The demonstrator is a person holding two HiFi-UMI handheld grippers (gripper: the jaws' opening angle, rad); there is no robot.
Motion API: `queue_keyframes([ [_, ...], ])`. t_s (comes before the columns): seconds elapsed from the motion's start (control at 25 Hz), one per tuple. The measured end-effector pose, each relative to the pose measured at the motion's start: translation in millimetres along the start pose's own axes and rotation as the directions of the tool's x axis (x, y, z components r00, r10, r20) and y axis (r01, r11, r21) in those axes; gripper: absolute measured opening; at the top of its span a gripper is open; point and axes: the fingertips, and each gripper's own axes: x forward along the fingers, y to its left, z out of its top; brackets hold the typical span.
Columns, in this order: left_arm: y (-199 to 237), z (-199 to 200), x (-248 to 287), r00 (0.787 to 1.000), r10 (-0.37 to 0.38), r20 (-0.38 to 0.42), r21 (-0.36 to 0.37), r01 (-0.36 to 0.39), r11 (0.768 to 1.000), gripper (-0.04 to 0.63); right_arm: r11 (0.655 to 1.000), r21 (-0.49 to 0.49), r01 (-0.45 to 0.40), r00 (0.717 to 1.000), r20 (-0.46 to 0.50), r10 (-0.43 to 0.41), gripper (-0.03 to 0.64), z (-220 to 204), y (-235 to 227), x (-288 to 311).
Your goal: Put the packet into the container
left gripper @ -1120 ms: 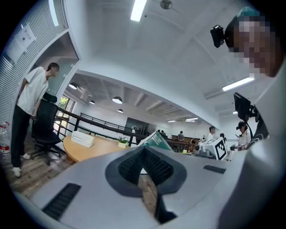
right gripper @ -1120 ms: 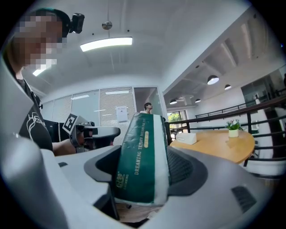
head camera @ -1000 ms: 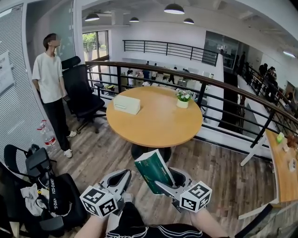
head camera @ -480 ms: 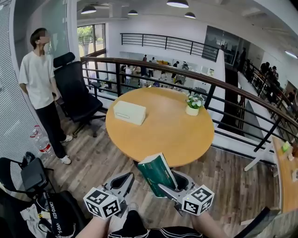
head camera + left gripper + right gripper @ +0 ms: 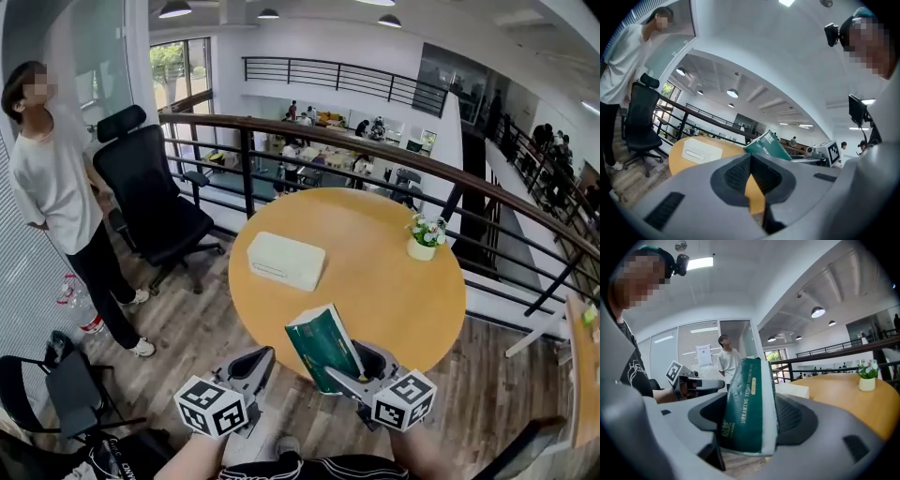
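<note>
The right claw (image 5: 349, 366) is clamped on the green packet (image 5: 322, 339), in the air by the round surface's (image 5: 394, 291) near edge. Its long axis stands upright, top tilted left. The left claw (image 5: 259, 358) is closed on nothing. The white container (image 5: 286, 261) lies closed on the surface, its contents hidden.

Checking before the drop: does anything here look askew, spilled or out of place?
Nothing spilled or damaged. Only the green tissue packet sits tilted in the right claw; the white container rests flat on the round table.
</note>
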Motion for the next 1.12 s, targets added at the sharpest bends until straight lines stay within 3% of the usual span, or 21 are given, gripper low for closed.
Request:
queue_keyframes([
  [0.24,40,11,10,1.0,0.003,-0.015,-0.006,-0.003,1.0,0.006,1.0,-0.001,0.017,1.0,-0.005,-0.017,0.327,13,-16,36],
  [0.52,58,15,23,1.0,0.011,-0.021,0.007,-0.011,1.0,0.006,1.0,-0.006,0.004,1.0,0.002,-0.004,0.327,30,-33,58],
  [1.12,113,32,65,0.997,0.067,-0.032,-0.008,-0.067,0.998,0.006,0.99,-0.126,-0.06,0.997,-0.052,0.054,0.327,68,-91,142],
])
